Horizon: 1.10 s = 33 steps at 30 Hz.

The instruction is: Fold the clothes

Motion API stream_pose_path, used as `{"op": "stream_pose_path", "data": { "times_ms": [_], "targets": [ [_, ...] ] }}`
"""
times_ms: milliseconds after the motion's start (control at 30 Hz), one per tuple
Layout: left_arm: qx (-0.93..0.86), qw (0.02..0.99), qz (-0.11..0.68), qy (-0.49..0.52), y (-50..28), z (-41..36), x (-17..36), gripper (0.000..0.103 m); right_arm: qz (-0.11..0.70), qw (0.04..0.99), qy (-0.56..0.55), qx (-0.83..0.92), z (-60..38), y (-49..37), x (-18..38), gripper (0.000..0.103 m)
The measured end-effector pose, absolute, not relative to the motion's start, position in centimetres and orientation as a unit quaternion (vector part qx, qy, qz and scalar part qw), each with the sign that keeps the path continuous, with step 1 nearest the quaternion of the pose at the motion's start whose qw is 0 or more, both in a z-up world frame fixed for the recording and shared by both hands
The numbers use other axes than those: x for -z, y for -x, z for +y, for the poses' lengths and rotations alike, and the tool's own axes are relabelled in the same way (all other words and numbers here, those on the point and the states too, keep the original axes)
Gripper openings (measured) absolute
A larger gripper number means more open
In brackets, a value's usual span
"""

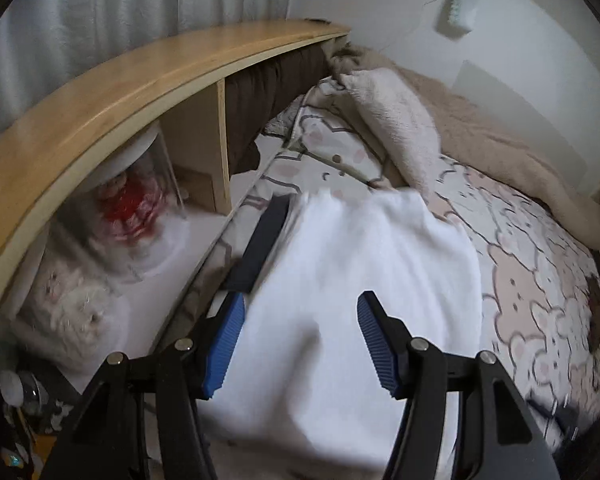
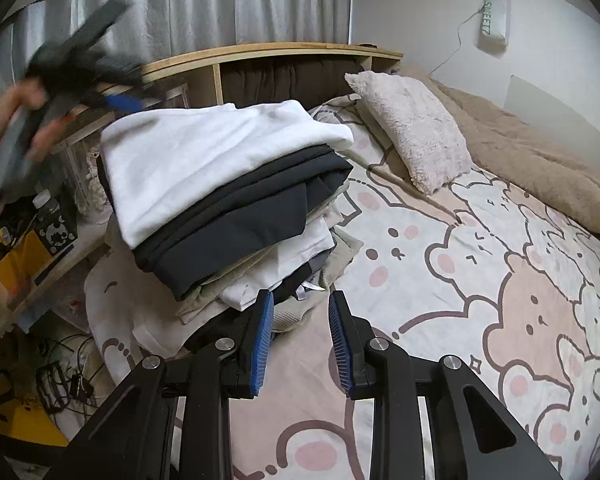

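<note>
Both grippers, left and right, gape empty; square the white top on the stack gently.

A bear-print sheet is filling the right and lower frame in the right wrist view. A fluffy pillow is leaning at upper centre, with a tan blanket running down the right edge beside it. A wooden headboard shelf is spanning the top, grey curtains hanging behind it. A white pouch is hanging on the wall, upper right. At lower left, cables are lying tangled beside a yellow box. In the left wrist view, something red and white is sitting blurred under the shelf, centre left.
</note>
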<state>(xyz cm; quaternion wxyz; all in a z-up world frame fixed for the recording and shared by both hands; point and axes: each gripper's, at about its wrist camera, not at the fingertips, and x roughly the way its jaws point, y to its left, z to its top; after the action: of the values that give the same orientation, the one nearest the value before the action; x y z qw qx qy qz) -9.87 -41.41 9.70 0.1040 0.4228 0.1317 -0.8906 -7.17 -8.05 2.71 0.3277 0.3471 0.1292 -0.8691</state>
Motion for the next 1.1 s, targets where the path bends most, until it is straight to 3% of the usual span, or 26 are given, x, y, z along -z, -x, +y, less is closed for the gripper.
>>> {"op": "stream_pose_path", "data": {
  "times_ms": [200, 367, 433, 567, 633, 767, 800, 867, 1100],
  "targets": [
    [0.883, 0.146, 0.083, -0.438, 8.3, -41.9, -3.9, 0.060, 0.142, 0.317, -0.354, 0.868, -7.9, 6.7, -2.5, 0.028],
    [0.904, 0.149, 0.095, -0.389, 5.3, -41.2, -5.0, 0.060, 0.141, 0.316, -0.344, 0.873, -7.3, 6.2, -3.2, 0.028],
    [0.914, 0.164, 0.102, -0.356, 3.4, -39.8, -6.1, 0.074, 0.141, 0.318, -0.339, 0.874, -7.3, 6.1, -4.0, 0.028],
    [0.938, 0.158, 0.123, -0.282, -1.2, -36.0, -8.2, 0.087, 0.158, 0.318, -0.356, 0.865, -7.3, 6.2, -5.7, 0.028],
    [0.946, 0.152, 0.134, -0.251, -3.2, -34.1, -8.8, 0.102, 0.185, 0.320, -0.373, 0.851, -6.4, 5.9, -6.3, 0.028],
    [0.953, 0.151, 0.147, -0.219, -5.7, -30.5, -9.2, 0.103, 0.186, 0.299, -0.351, 0.868, -2.9, 4.4, -8.3, 0.029],
    [0.953, 0.151, 0.151, -0.214, -6.3, -29.6, -9.4, 0.103, 0.182, 0.292, -0.343, 0.874, -1.9, 3.9, -8.8, 0.035],
    [0.954, 0.155, 0.156, -0.205, -7.5, -28.0, -9.6, 0.103, 0.181, 0.271, -0.317, 0.891, 0.4, 2.7, -9.6, 0.083],
    [0.962, 0.161, 0.126, -0.182, -9.9, -23.2, -10.2, 0.103, 0.171, 0.205, -0.258, 0.929, 7.7, -1.9, -10.3, 0.088]
  ]
}}
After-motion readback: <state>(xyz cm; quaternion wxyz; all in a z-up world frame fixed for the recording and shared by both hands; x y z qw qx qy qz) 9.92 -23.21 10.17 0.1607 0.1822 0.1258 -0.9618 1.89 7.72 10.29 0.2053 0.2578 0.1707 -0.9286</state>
